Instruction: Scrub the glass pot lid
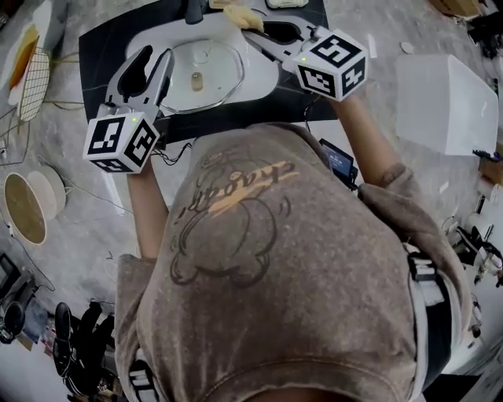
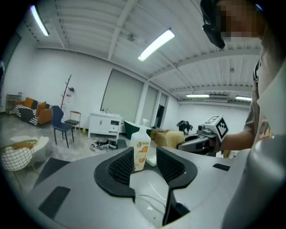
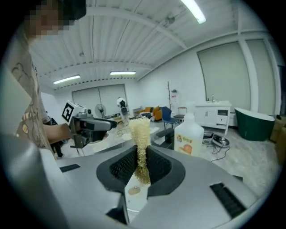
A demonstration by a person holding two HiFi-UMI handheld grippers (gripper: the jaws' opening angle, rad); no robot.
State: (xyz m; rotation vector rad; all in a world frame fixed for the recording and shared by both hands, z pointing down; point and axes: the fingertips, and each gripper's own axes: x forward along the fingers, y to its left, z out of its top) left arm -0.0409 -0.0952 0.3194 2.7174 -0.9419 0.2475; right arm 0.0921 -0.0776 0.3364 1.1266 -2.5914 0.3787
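Observation:
The glass pot lid [image 1: 212, 63] lies flat in a white basin [image 1: 263, 78], its pale knob up. My left gripper [image 1: 156, 61] is at the lid's left rim. Its jaws are open, and the left gripper view shows nothing between them [image 2: 144, 163]. My right gripper [image 1: 253, 31] reaches in from the right above the basin's far side, shut on a yellow fibrous sponge [image 1: 242, 16]. In the right gripper view the sponge [image 3: 140, 129] stands upright, pinched between the pads of that gripper [image 3: 142, 163].
The basin rests on a black mat [image 1: 102, 39] on a grey marbled counter. A white detergent bottle [image 2: 140, 154] stands behind the basin, the same bottle [image 3: 188, 138] showing right of the sponge. A wire basket [image 1: 31, 82] and a round bowl [image 1: 23, 206] lie left, a white box [image 1: 444, 102] right.

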